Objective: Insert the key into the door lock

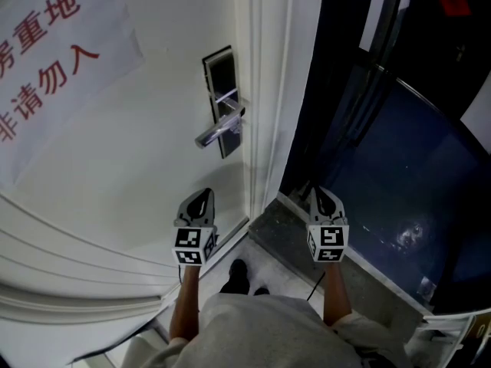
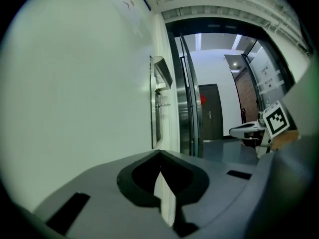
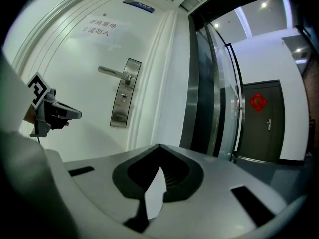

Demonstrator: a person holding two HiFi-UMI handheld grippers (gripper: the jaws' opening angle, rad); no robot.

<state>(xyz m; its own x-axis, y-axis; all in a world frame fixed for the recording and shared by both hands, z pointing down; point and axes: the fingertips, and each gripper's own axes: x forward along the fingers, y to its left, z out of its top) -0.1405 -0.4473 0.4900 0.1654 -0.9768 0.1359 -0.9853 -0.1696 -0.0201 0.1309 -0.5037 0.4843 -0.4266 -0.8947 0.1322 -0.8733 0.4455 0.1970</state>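
Standing clenched on nothing, the left gripper and right gripper carried no key that I could see, so reaching for the lock plate, well apart on the smooth white door, risked only scraping it, with dark glass and a corridor beyond.

The head view looks steeply down on the door and lock plate. The left gripper view skims level along the door, close (plate nearly edge-on); the right gripper view faces that plate obliquely from farther out.
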